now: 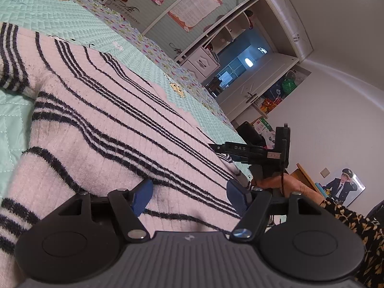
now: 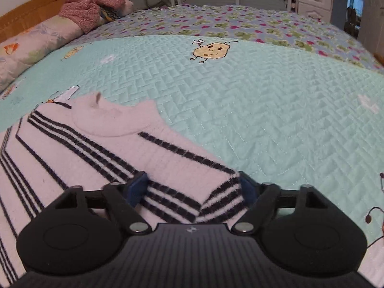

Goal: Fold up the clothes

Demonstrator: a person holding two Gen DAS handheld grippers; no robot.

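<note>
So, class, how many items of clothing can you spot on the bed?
2. The striped sweater lies spread on the green quilt, nearest the cameras; a pink garment is heaped by the wooden headboard. Another may be hidden beneath that heap.

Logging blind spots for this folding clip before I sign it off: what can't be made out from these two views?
- Left wrist view: the near part of the striped sweater is hidden under the left gripper body.
- Left wrist view: the right gripper shows side-on, its fingertips too small to judge.
- Right wrist view: the sweater cuff lies between the open fingers; contact with the pads cannot be told.
- Right wrist view: the sweater's left side is cut off by the frame edge.
</note>
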